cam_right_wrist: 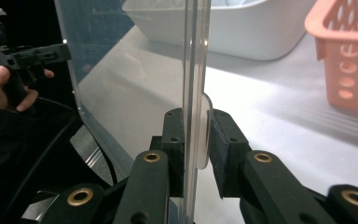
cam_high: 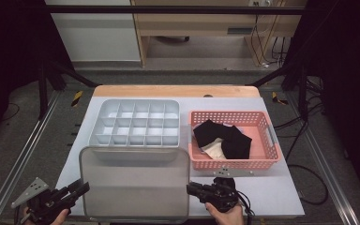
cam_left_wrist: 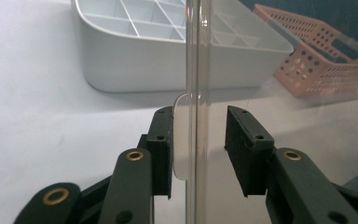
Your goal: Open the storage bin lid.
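Clear glossy plastic lid point(cam_high: 134, 183); matt grey plastic organiser point(cam_high: 136, 123); perforated pink basket point(cam_high: 262, 161).

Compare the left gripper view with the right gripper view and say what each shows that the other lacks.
Left gripper view: the compartments of the white divider tray, and its tool open around the clear lid's edge tab. Right gripper view: the other hand holding its tool, and the right tool closed on the lid. Both: lid, tray, pink basket, table.

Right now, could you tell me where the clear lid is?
In the high view the clear lid is at the table's near edge, between both grippers, just in front of the grey divided tray.
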The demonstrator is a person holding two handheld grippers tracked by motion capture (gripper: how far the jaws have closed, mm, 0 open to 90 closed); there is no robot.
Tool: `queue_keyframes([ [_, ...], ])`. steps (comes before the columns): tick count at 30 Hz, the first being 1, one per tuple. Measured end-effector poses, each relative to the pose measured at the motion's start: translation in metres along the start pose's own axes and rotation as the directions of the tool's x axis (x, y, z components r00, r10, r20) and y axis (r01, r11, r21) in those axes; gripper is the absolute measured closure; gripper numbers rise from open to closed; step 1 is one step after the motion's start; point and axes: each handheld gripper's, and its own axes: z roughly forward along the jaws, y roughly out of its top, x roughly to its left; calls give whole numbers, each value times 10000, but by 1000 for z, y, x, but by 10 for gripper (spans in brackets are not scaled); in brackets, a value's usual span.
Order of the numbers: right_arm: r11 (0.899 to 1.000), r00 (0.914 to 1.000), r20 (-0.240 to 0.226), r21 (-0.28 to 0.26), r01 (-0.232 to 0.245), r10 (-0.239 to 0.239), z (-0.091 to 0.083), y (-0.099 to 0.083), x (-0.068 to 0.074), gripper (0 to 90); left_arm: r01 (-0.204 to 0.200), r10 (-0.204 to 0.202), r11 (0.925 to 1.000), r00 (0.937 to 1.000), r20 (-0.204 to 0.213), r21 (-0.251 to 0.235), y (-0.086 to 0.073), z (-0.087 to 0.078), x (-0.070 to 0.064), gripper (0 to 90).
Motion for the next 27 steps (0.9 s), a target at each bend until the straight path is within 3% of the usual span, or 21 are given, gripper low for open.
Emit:
queue_keyframes([
  [5,9996,9994,296,215,-196,189,7,-6,-7,760,-214,227,9985,9994,-254,499,-4,8,-1,622],
  [12,9983,9982,556,540,-240,210,17,-12,-12,750,-145,194,9941,9988,-452,1070,-11,14,0,611],
  [21,9939,9949,1000,1072,-251,143,28,-21,-12,713,54,63,9833,9979,-637,1820,-18,22,3,578],
  [27,9911,9927,1204,1303,-264,106,34,-23,-13,674,-80,272,9748,9962,-830,2229,-20,28,1,532],
])
